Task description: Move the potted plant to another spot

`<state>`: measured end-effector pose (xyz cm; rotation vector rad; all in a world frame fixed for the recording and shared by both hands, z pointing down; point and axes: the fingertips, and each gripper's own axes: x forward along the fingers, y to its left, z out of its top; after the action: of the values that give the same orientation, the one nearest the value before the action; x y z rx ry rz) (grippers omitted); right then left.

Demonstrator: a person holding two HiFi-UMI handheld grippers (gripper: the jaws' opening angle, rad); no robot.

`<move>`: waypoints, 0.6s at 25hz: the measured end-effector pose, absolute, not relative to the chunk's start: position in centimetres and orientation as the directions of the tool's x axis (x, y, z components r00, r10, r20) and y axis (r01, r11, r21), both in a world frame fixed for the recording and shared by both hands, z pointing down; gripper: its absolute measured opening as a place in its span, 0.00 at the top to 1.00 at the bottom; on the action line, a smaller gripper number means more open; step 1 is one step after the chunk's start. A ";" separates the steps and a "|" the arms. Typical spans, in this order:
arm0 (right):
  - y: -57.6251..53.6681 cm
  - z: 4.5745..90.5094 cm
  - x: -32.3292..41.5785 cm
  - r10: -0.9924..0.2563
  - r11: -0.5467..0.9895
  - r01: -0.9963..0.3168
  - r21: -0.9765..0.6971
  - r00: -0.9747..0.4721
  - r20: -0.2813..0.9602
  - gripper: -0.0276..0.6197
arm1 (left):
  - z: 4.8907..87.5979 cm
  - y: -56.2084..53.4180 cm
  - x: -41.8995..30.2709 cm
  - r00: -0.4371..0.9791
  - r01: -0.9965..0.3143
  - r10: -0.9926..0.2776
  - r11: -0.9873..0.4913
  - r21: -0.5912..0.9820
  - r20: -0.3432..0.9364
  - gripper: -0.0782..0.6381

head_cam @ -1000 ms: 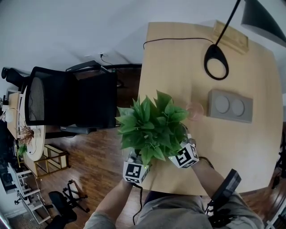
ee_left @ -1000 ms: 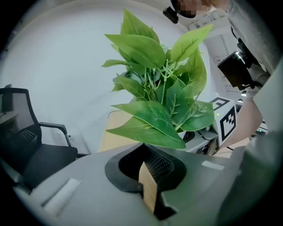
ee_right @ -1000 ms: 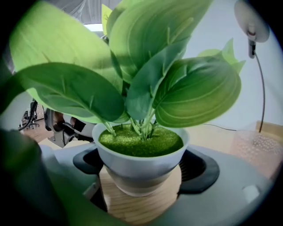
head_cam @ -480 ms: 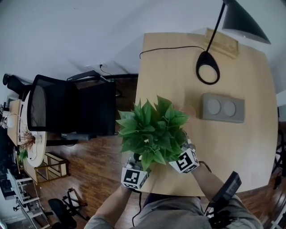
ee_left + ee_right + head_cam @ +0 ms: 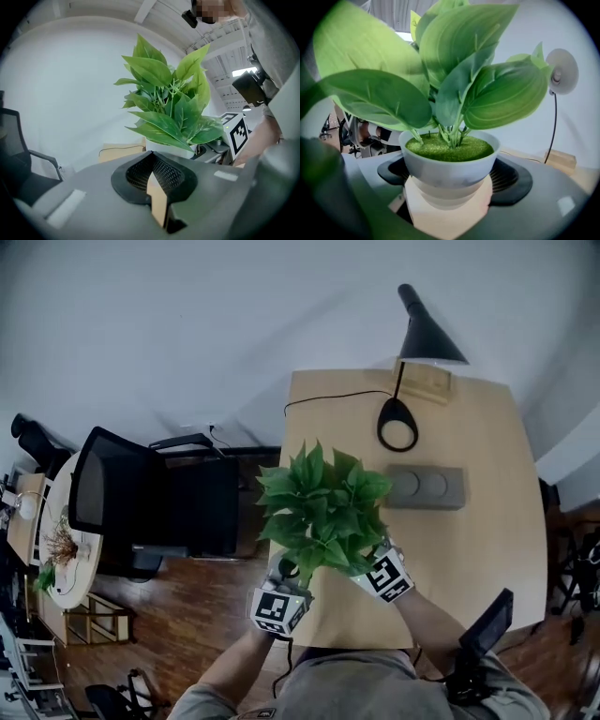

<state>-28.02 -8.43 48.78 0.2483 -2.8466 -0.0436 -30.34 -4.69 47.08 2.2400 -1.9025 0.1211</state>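
Light wooden desk [image 5: 469, 540] is lying in front of me. At its far edge a black lamp [image 5: 427, 332] is standing, its round base near a small wooden block [image 5: 427, 382]. A thin black cable [image 5: 328, 395] is running leftward from the base. A grey slab with two round discs [image 5: 427, 487] is sitting just beside the base. A black office chair [image 5: 159, 512] is standing to my left on dark wood floor [image 5: 187, 615].

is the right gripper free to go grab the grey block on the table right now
Probably not: the right gripper has its jaws shut on the potted plant, so it must set that down first. The grey block itself lies uncovered.
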 end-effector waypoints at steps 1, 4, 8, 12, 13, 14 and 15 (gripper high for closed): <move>-8.7 47.9 -27.8 -0.185 0.983 -0.177 0.056 -0.945 0.269 0.16 | 46.1 -5.0 -30.2 0.174 -0.983 -0.970 -0.159 0.095 0.170 0.90; -9.6 45.3 -27.1 -0.222 0.975 -0.210 0.075 -0.944 0.243 0.16 | 43.2 -6.1 -29.6 0.195 -0.979 -0.976 -0.187 0.086 0.098 0.90; -8.8 44.0 -25.4 -0.254 0.967 -0.239 0.088 -0.936 0.244 0.16 | 41.0 -5.1 -28.2 0.216 -0.974 -0.974 -0.210 0.083 0.062 0.90; -8.6 43.7 -24.2 -0.302 0.953 -0.283 0.111 -0.921 0.246 0.16 | 39.7 -4.8 -27.4 0.258 -0.964 -0.966 -0.256 0.070 0.030 0.90; -8.5 43.5 -24.0 -0.316 0.948 -0.296 0.115 -0.917 0.244 0.16 | 39.5 -4.7 -27.2 0.271 -0.961 -0.962 -0.268 0.069 0.024 0.90; -8.3 43.4 -23.7 -0.330 0.944 -0.310 0.118 -0.912 0.243 0.16 | 39.4 -4.6 -27.0 0.283 -0.957 -0.959 -0.281 0.070 0.021 0.90; -8.1 43.2 -23.5 -0.342 0.939 -0.323 0.119 -0.908 0.241 0.16 | 39.4 -4.4 -26.7 0.297 -0.953 -0.955 -0.295 0.073 0.018 0.90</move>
<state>-23.46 -8.11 43.23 0.4948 -2.8357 -0.1110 -26.72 -4.44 39.40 2.4733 -1.8223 -0.0439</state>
